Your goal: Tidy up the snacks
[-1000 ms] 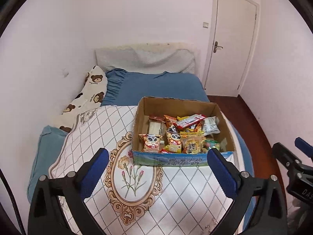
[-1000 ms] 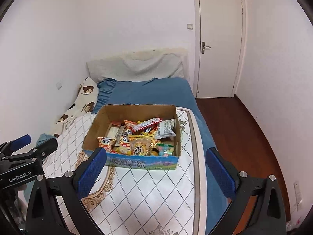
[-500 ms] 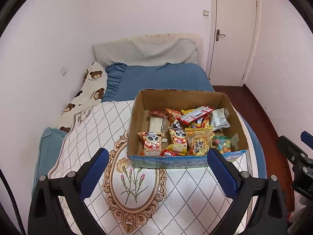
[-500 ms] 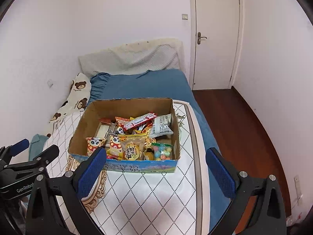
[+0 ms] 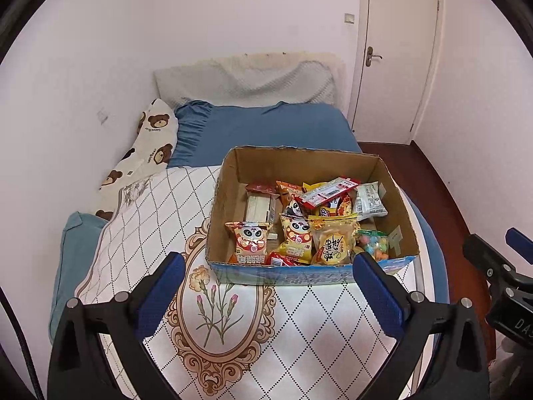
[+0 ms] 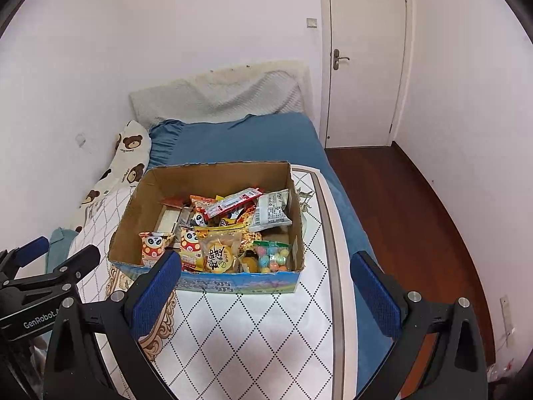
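On quilted bedspread (image 5: pixel 160 220): cardboard box (image 5: pixel 309 163), crinkly snack packets (image 5: pixel 296 233); both grippers (image 5: pixel 268 275) (image 6: pixel 265 275) spread wide, empty.

A: How does the left gripper (image 5: pixel 268 295) stand?

B: Its two blue-padded fingers (image 5: pixel 160 295) are spread wide with nothing between them, and its black frame fills the near edge of its own view.

A: And the right gripper (image 6: pixel 266 295)?

B: The same: blue pads (image 6: pixel 374 295) far apart, gripping nothing, pointing away from the person.

A: Can each be seen from the other side?

B: Yes. The left one shows at the near left edge of the right wrist view, the right one at the near right edge of the left wrist view, so they sit side by side.
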